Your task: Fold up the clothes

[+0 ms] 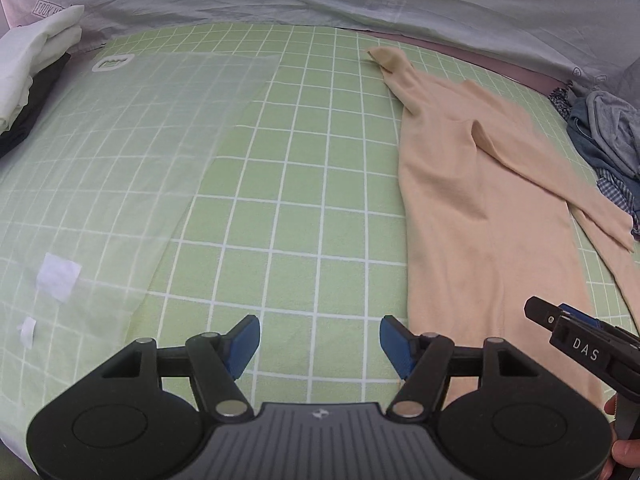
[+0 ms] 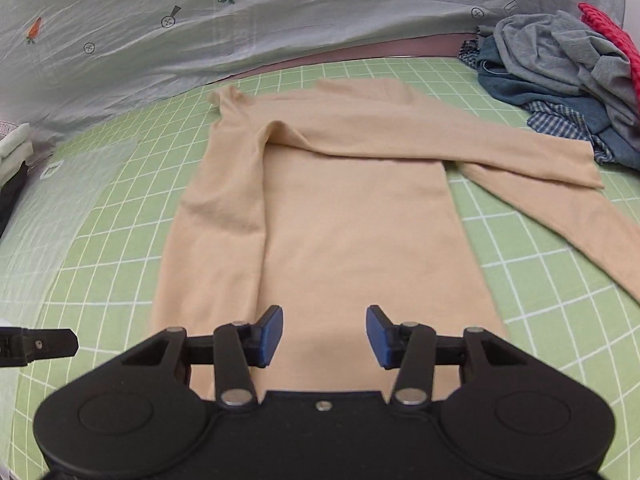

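Observation:
A beige long-sleeved top (image 2: pixel 344 216) lies flat on the green checked sheet (image 2: pixel 104 264), partly folded: its left side is folded inward and one sleeve (image 2: pixel 460 148) lies across the chest to the right. It also shows in the left wrist view (image 1: pixel 480 208), at the right. My right gripper (image 2: pixel 324 334) is open and empty just above the top's near hem. My left gripper (image 1: pixel 320 344) is open and empty over bare sheet, left of the top's edge. The right gripper's tip (image 1: pixel 568 328) shows at the lower right of the left wrist view.
A pile of unfolded grey, blue and checked clothes (image 2: pixel 560 80) lies at the back right. Folded white and dark clothes (image 1: pixel 28 76) are stacked at the far left. A clear plastic sheet (image 1: pixel 100 168) covers the left of the bed. A carrot-print fabric wall (image 2: pixel 240 20) rises behind.

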